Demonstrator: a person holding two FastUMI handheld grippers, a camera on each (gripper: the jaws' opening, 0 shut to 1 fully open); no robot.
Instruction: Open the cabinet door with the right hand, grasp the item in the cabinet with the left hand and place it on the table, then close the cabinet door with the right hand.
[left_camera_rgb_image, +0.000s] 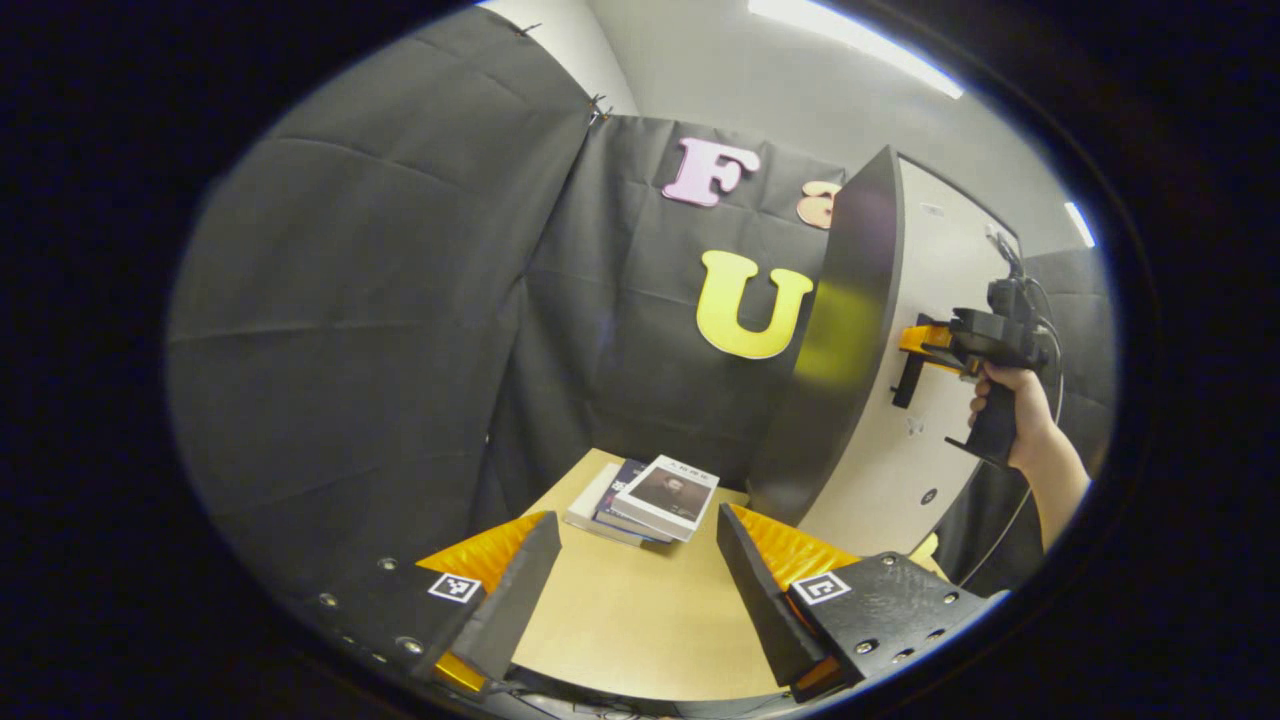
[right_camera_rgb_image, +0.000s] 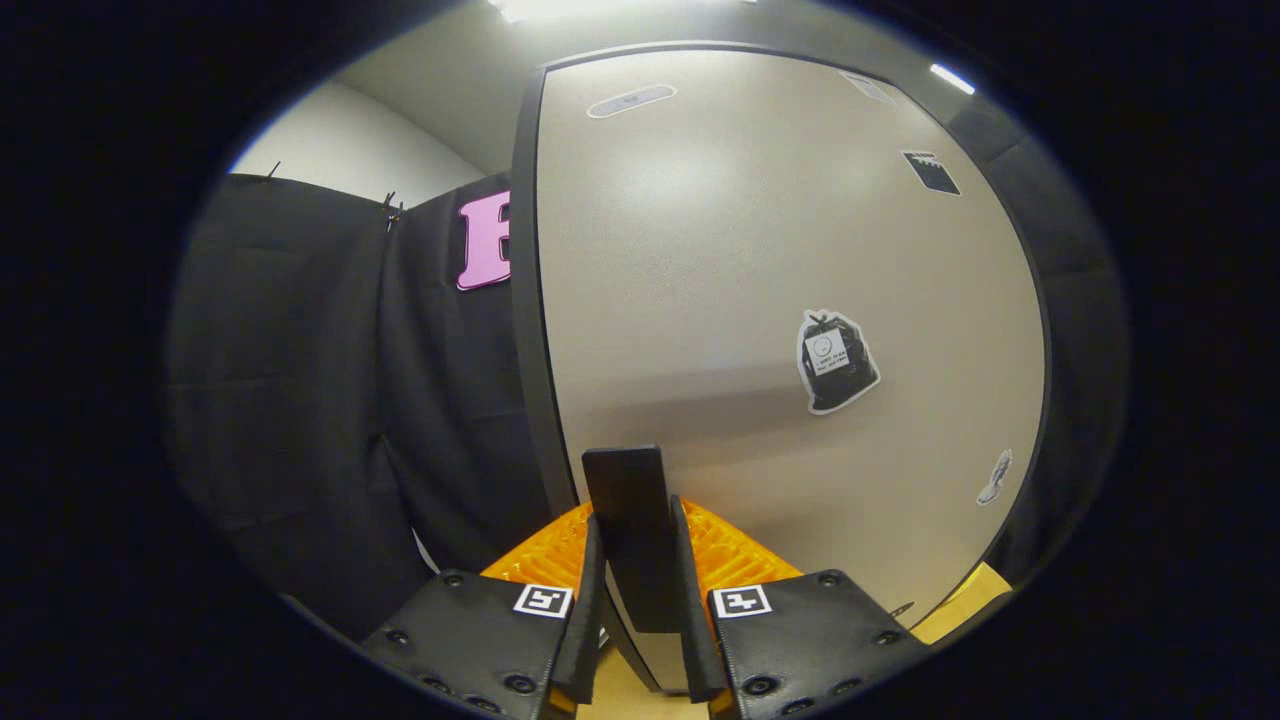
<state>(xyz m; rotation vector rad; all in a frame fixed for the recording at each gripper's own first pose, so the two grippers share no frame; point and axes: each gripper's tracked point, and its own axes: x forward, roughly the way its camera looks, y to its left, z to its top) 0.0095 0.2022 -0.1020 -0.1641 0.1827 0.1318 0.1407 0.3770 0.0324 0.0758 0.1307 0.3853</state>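
Between the right tongs (right_camera_rgb_image: 636, 640) the upright door handle (right_camera_rgb_image: 630, 530) is clamped, long axis vertical, while the left tongs (left_camera_rgb_image: 637, 590) are held wide open and empty over the table (left_camera_rgb_image: 640, 630), left of the door (left_camera_rgb_image: 850, 330).

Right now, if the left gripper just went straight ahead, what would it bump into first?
Probably the books stacked on the table: they lie straight ahead between the open left gripper's fingers. Depth is hard to judge.

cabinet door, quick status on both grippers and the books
Right gripper shut on door handle, cabinet door part open. Left gripper open, holding nothing. Books stacked on table. Nothing in the way.
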